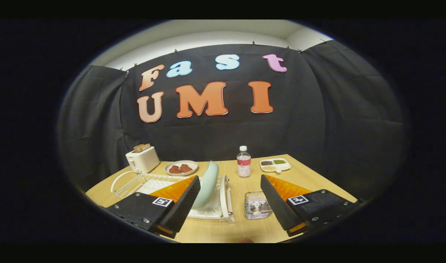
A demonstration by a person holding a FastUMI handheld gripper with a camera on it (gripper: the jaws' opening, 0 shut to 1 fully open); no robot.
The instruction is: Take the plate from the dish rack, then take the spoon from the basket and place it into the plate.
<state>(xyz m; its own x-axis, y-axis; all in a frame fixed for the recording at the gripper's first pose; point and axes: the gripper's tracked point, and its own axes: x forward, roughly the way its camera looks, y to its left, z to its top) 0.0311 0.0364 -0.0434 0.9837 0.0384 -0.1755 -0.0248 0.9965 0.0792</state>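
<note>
A pale green plate (207,184) stands on edge in the white dish rack (226,199) on the wooden table. To the rack's right sits a small wire basket (257,205) holding a spoon, its bowl end showing. My gripper (230,202) is open, held above the table's near side. The plate rises just beside my left finger (181,204), inside the gap. The basket lies just ahead of my right finger (277,202), also within the gap. Nothing is held between the fingers.
A white toaster (142,159) with bread stands at the far left. Beyond the rack is a plate with brown food (181,168). A clear bottle (243,162) and a divided dish of beans (275,165) stand farther back toward the right.
</note>
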